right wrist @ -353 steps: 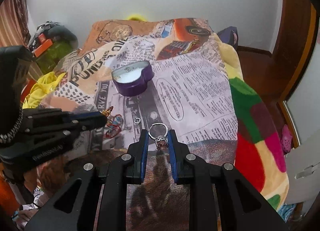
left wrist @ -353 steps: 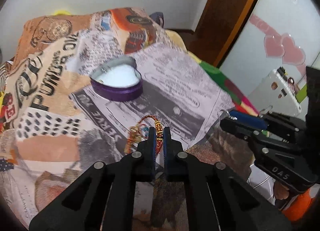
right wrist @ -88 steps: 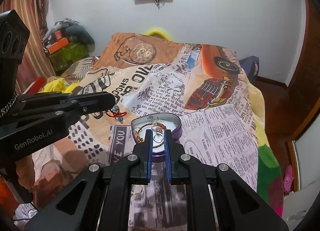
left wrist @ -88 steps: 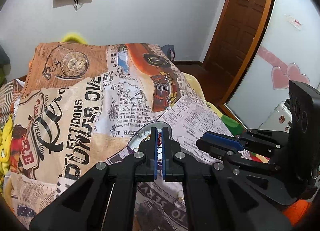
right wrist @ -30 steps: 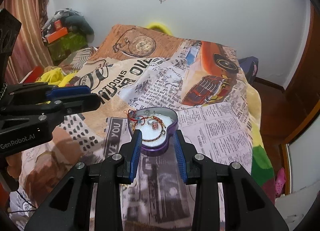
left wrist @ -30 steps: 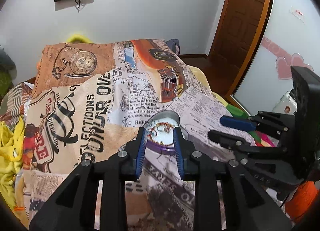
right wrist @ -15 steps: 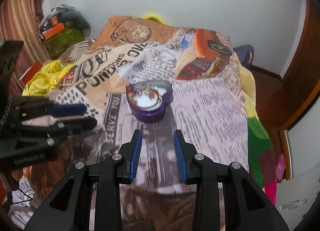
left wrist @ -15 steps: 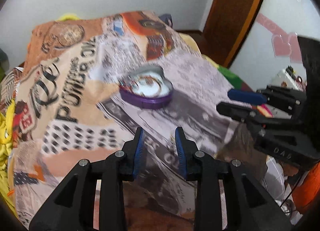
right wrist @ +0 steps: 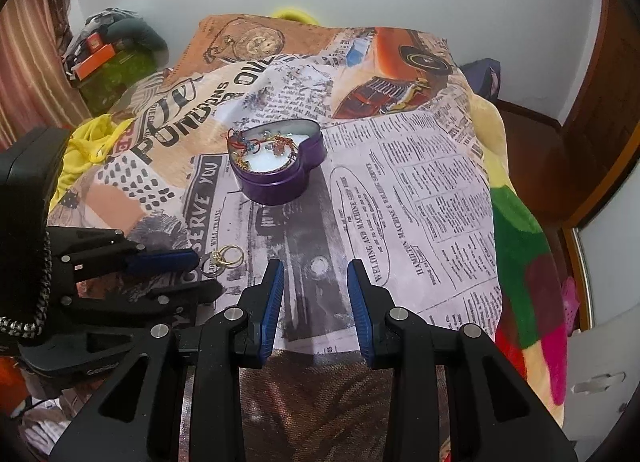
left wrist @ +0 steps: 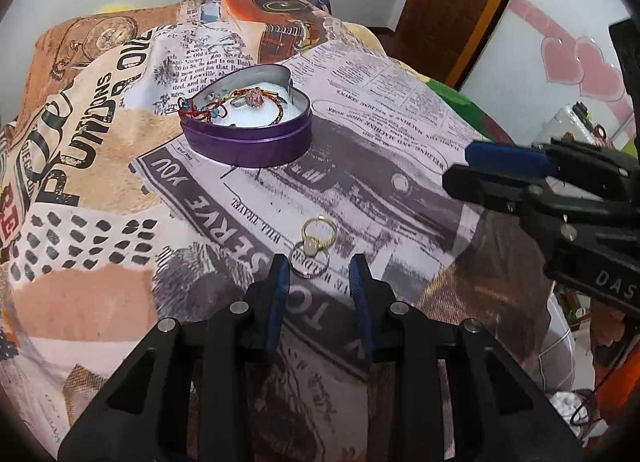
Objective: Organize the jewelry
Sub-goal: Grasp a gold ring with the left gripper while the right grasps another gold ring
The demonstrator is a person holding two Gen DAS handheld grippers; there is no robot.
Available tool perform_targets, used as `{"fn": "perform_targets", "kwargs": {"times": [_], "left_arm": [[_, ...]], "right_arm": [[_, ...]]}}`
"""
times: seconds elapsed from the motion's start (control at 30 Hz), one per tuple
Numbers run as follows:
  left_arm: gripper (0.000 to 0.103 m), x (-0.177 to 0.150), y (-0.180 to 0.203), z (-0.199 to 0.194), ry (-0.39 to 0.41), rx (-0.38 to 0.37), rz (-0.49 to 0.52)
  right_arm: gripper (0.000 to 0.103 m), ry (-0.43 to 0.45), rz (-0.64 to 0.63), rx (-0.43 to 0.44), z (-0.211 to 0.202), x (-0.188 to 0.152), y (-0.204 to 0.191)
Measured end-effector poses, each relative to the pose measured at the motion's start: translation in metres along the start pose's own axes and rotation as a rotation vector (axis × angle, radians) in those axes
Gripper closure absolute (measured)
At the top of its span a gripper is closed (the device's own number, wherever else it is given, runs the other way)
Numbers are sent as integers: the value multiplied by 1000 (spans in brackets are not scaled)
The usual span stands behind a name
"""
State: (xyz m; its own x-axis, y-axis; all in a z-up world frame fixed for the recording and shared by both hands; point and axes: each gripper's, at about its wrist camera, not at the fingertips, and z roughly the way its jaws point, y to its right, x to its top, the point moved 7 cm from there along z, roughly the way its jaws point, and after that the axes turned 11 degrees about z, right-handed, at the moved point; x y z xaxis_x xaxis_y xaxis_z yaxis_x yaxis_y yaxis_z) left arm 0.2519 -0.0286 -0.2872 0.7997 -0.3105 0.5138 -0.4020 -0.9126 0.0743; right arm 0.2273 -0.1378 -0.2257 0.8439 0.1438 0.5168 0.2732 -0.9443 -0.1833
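A purple heart-shaped tin [left wrist: 256,142] sits on the printed blanket and holds a red thread bracelet, a gold chain and a ring; it also shows in the right wrist view [right wrist: 280,174]. A gold ring [left wrist: 318,232] and a silver ring [left wrist: 309,260] lie on the blanket just ahead of my left gripper [left wrist: 319,268], which is open and empty; the two rings also show in the right wrist view [right wrist: 224,256]. My right gripper [right wrist: 315,272] is open and empty over the blanket, to the right of the rings.
The printed blanket [right wrist: 420,182] covers the bed; its right edge drops to a wooden floor [right wrist: 532,150]. Yellow cloth [right wrist: 84,146] and piled items lie at the left. A wooden door [left wrist: 460,2] stands at the right.
Both grippers have pulled back and lowered from the tin toward the near part of the blanket. The two rings have come into view just ahead of the left gripper.
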Motion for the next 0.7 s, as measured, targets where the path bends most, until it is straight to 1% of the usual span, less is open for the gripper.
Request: {"fn": "perform_targets", "kwargs": {"times": [0.03,0.07,0.1,0.27,0.47,0.6,0.7], "left_arm": [[73,1,-1,1,3,0,-5],[76,1,-2,1,6,4,-7],[84,2,-3,2,7,16,-4],[84,2,-8,-4,8,14,-11],[84,-3,-18,-31,57,22,-34],[84,-8,-27,-51,93,46,-52],[84,-12,-39,-66,116,88,-64]], "right_arm": [[73,-2,1,1,0,-1,0],[73,-4,2,3,1,-1,0],[73,-5,4,5,1,-2,-1],[73,-7,5,20,0,-2,-6],[73,-18,-10,40,4,-4,-20],[73,-36,-25,55,10,-6,-31],[73,-50,-37,69,16,-8,-42]]}}
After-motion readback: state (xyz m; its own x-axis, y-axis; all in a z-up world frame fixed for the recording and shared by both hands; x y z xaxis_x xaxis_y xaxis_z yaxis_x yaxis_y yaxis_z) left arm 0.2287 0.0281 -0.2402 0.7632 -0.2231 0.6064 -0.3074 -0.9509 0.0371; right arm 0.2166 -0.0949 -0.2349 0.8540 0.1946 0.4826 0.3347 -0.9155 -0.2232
